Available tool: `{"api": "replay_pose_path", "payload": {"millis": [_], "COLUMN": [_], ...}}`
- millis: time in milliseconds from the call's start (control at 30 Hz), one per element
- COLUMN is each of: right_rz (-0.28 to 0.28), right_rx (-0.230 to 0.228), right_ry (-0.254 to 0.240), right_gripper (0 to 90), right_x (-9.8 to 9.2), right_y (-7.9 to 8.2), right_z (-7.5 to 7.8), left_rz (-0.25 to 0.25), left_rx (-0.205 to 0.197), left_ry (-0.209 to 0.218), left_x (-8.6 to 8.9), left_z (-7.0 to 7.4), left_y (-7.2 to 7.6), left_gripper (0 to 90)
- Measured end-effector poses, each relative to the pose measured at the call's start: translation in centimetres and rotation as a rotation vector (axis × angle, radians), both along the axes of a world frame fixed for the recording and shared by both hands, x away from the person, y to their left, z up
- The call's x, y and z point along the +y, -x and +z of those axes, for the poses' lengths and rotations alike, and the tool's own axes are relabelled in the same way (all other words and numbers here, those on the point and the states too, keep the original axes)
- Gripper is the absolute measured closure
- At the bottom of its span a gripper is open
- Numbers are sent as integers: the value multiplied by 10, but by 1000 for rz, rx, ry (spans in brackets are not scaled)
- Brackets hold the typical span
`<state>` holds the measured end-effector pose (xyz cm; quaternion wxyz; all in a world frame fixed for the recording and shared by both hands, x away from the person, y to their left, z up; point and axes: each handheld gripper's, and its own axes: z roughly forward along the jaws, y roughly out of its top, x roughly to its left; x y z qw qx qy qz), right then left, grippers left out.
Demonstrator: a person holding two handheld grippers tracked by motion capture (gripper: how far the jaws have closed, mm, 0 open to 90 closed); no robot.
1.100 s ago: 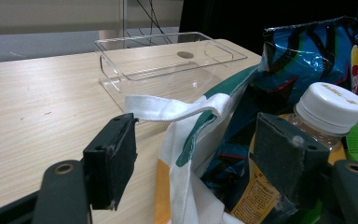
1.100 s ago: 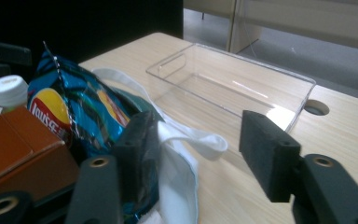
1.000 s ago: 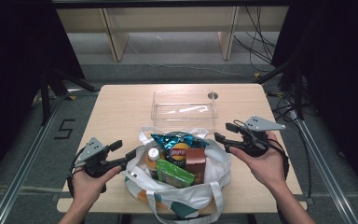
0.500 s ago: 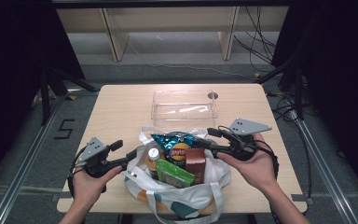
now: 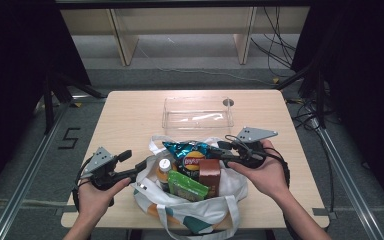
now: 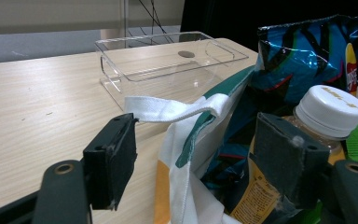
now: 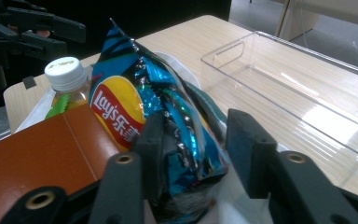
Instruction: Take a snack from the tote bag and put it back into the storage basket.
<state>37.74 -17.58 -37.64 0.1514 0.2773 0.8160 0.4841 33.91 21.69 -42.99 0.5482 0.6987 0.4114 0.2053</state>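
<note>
A white tote bag [image 5: 190,217] with green and orange patches stands open at the table's near edge. It holds a blue Lay's chip bag [image 5: 187,150], a white-capped bottle [image 5: 165,167], a brown box [image 5: 210,175] and a green packet [image 5: 187,184]. My right gripper [image 7: 198,140] straddles the chip bag's [image 7: 168,107] crinkled end. Its jaws have just been closing; the left pad touches the foil and the right pad stands a little off it. My left gripper [image 6: 200,158] is open wide at the tote's left rim [image 6: 186,186], with the white strap and rim between its jaws.
An empty clear plastic tray [image 5: 197,117] sits on the wooden table [image 5: 130,120] beyond the tote, beside a small round disc [image 5: 228,102]. Bare tabletop lies left and right of the tray. Cables and shelf legs stand on the floor behind.
My right gripper has moved left from beside the tote to over the chip bag's end, and its jaws have narrowed. The left gripper has stayed at the tote's left rim.
</note>
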Motion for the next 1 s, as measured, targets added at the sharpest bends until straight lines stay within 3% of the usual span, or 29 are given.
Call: {"api": "replay_pose_path", "payload": {"millis": [33,100,167,300,367,400,433,533,567,600,633,667,700,833,867,967,1000], "right_rz": [6,-4,-28,-20,-19,-3,-16,-31,-19,-34,-28,-28,-43,-38,-52,-58,-54], "right_rx": [18,12,47,19,42,20,48,45,8,19,-10,-10,-8,-30,-37,-23,-42], "right_ry": [-13,-2,-30,-17,-6,-3,-12,-32,-29,-47,-53,-53,-87,-93,-114,-129,-131], "right_gripper": [662,678,752,852,862,876,885,892,894,897,899,899,900,900,900,900,900], "right_x": [2,1,5,6,6,7,8,7,6,6,6,6,7,8,9,8,7], "right_y": [0,1,3,3,5,4,7,8,7,9,8,8,11,14,17,20,19], "right_z": [-2,-1,-3,-4,-3,-4,-4,-3,-3,-3,-3,-3,-3,0,2,6,7], "left_rz": [-1,-6,2,4,8,10,6,13,13,13,15,19,17,21,21,19,14], "left_rx": [2,2,7,0,8,14,13,22,20,18,17,22,24,30,30,30,30], "left_ry": [-1,0,-2,7,-1,-1,1,-5,-4,3,-1,-6,-2,-8,-8,-8,-5], "left_x": [0,0,1,1,2,2,2,2,3,3,3,3,3,3,3,3,3], "left_z": [0,-1,-2,-2,-2,-3,-4,-5,-4,-4,-4,-3,-4,-5,-5,-5,-6], "left_y": [0,-1,-1,-2,-2,-2,-2,-2,-2,-2,-2,-1,-1,-1,-1,-2,-2], "left_gripper": [296,295,294,295,296,298,300,301,302,302,304,304,310,312,313,314,314]}}
